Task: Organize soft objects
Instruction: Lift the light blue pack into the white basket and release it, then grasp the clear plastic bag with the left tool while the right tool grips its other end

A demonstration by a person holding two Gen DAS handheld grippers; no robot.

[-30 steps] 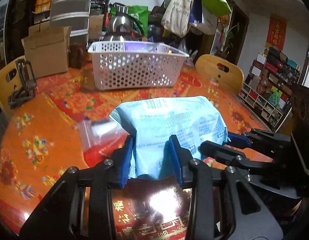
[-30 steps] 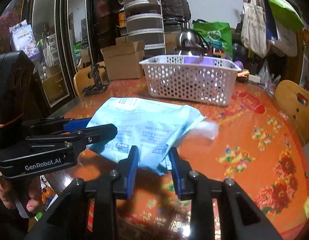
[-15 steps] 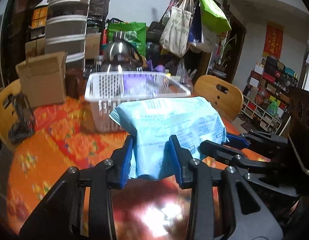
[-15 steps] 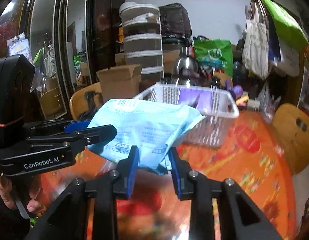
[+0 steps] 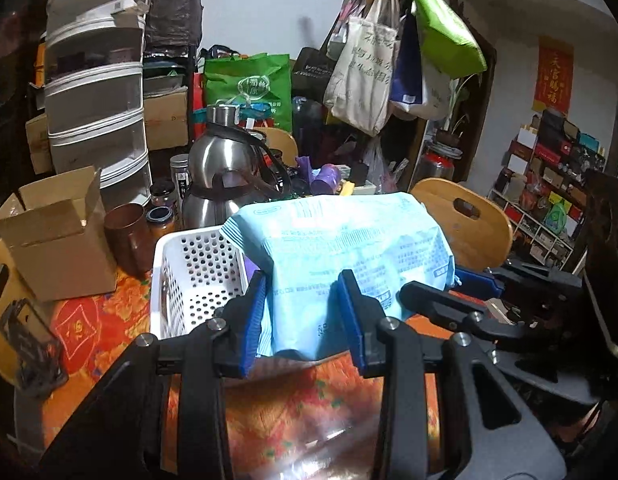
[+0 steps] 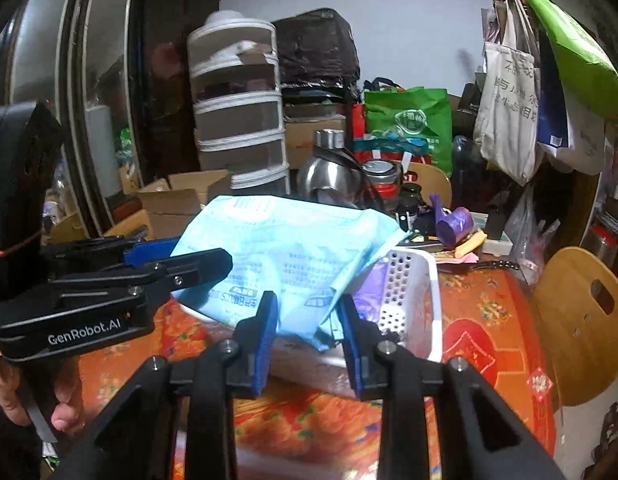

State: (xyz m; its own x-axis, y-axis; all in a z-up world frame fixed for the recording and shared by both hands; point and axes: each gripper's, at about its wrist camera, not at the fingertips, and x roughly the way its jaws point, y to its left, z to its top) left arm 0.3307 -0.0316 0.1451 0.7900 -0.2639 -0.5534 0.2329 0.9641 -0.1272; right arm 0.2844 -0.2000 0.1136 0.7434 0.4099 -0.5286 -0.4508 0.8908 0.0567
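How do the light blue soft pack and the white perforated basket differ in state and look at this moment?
The light blue soft pack is held in the air, pinched by the left gripper and right gripper; the white perforated basket rests on the table. The pack is crinkled printed film; the basket is rigid with holed walls.

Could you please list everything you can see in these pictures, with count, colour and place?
Soft pack: one, light blue, held above the basket by both grippers.
Basket: one, white, perforated, on the table under the pack.
Table: one, orange and red floral cover.
Kettle: one, steel, behind the basket.
Cardboard box: one, brown, open, left of the basket.
Drawer tower: one, white, behind the box.
Green bag: one, behind the kettle.
Tote bags: several, hanging on a rack.
Chair: one, wooden, right of the table.
Left gripper: shut on the pack.
Right gripper: shut on the pack.
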